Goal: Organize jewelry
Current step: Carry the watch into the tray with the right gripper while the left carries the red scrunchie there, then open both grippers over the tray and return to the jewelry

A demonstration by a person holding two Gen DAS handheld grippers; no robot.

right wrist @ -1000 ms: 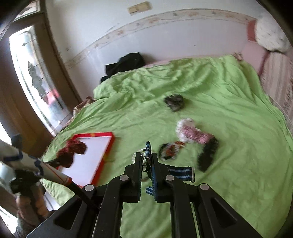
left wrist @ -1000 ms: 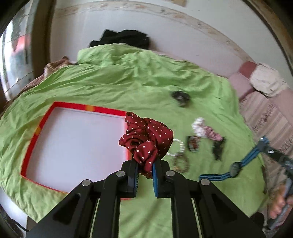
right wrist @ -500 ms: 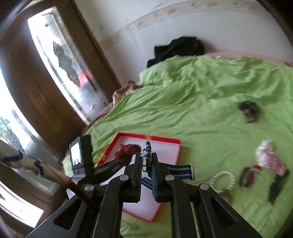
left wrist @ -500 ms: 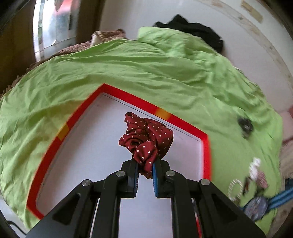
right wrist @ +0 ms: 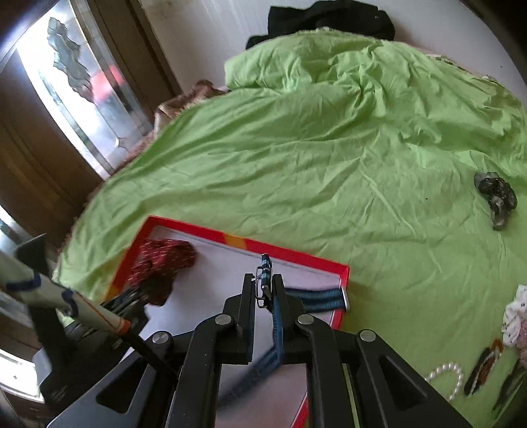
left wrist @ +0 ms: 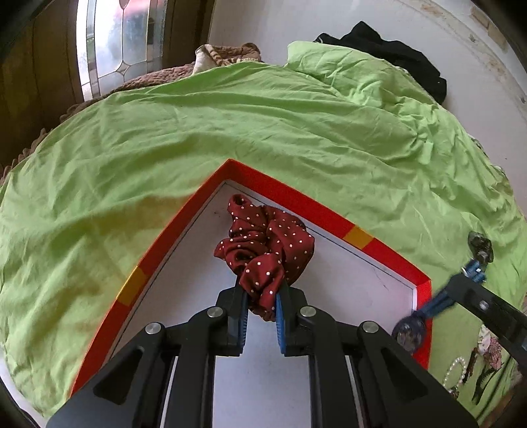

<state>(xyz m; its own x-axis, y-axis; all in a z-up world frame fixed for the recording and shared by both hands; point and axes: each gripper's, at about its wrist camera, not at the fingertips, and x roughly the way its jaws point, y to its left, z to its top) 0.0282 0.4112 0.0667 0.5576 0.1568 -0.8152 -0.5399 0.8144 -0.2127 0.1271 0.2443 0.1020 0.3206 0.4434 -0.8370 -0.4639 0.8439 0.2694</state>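
A white tray with a red rim [left wrist: 290, 194] [right wrist: 296, 255] lies on the green bedsheet. My left gripper [left wrist: 261, 296] is shut on a dark red polka-dot scrunchie [left wrist: 266, 247], which rests in the tray's far corner; it also shows in the right wrist view [right wrist: 161, 263]. My right gripper [right wrist: 264, 289] is shut on the blue striped strap of a wristwatch [right wrist: 313, 298], held over the tray's right side. The watch face [left wrist: 410, 331] hangs at the tray's right edge in the left wrist view.
A dark hair clip [right wrist: 495, 194] lies on the green sheet [right wrist: 329, 148]. A pearl bracelet [right wrist: 444, 375], a floral scrunchie [right wrist: 515, 324] and dark clips [right wrist: 485, 365] lie at the right. Black clothes [right wrist: 322, 16] sit at the bed's far end. A door with glass stands left.
Both grippers have moved left to the tray. The scrunchie has come down into the tray's far corner. The watch has come over the tray's right side.
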